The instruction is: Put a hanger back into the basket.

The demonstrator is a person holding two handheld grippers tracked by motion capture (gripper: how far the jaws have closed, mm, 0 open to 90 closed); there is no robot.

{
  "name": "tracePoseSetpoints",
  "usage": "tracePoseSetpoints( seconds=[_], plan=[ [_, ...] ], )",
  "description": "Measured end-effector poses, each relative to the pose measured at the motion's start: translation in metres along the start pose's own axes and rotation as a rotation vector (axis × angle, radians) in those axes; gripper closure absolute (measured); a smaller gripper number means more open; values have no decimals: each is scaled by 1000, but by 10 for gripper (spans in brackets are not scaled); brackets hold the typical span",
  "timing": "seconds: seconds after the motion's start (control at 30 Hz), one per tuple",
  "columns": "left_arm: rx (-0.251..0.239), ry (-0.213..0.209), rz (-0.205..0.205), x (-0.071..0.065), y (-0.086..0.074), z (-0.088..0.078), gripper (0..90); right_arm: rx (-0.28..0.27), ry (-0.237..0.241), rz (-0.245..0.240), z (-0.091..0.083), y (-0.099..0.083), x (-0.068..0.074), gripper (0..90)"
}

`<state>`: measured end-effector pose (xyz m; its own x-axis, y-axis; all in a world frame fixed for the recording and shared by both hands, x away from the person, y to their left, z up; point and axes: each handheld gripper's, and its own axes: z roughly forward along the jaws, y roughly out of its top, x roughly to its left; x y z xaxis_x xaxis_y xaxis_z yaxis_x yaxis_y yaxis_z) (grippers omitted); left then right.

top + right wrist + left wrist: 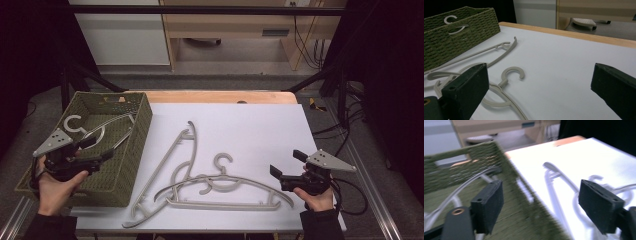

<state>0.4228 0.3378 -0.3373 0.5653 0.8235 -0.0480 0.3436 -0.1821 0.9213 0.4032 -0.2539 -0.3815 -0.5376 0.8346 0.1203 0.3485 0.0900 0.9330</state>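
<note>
Hangers are being cleared off the white table [260,120] into the green woven basket [135,150] at the left of the frame. One pale grey plastic hanger [95,131] already lies inside it. The left gripper [102,152], jaws spread and empty, hangs over the basket's right wall, likely just free of that load. Two more pale grey hangers [220,187] lie crossed at lower centre. The right gripper [282,172] waits beside them at lower right, spread wide, apparently ready to take the nearer one.

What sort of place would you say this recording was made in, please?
Probably a lab or workshop recording station: a white table inside a dark metal frame, cables by wooden furniture, and hand-held grippers.
</note>
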Motion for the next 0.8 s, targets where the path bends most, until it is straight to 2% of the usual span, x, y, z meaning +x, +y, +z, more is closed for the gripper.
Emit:
tracePoseSetpoints(
  seconds=[0.07,0.13,0.3,0.47,0.5,0.53,0.63,0.8],
  plan=[
    [-15,-21,25,-12,-2,4,145,-1,-2,0,0,0,0,18],
    [-31,-39,25,-20,-4,8,143,-2,-3,0,-1,0,0,18],
    [-32,-66,51,-34,-7,15,137,-4,-3,1,-1,0,0,18],
    [1,-115,79,-50,-8,27,134,-2,-2,-3,0,0,1,17],
    [12,-128,94,-57,-10,32,130,0,1,-5,0,0,1,17],
    [12,-128,94,-57,-10,32,129,-1,1,-4,0,0,1,18],
    [29,-166,107,-70,-12,40,125,-3,-1,-2,-1,0,1,18],
    [52,-190,132,-83,-14,49,121,-3,1,-6,-1,0,1,17]
  ],
)
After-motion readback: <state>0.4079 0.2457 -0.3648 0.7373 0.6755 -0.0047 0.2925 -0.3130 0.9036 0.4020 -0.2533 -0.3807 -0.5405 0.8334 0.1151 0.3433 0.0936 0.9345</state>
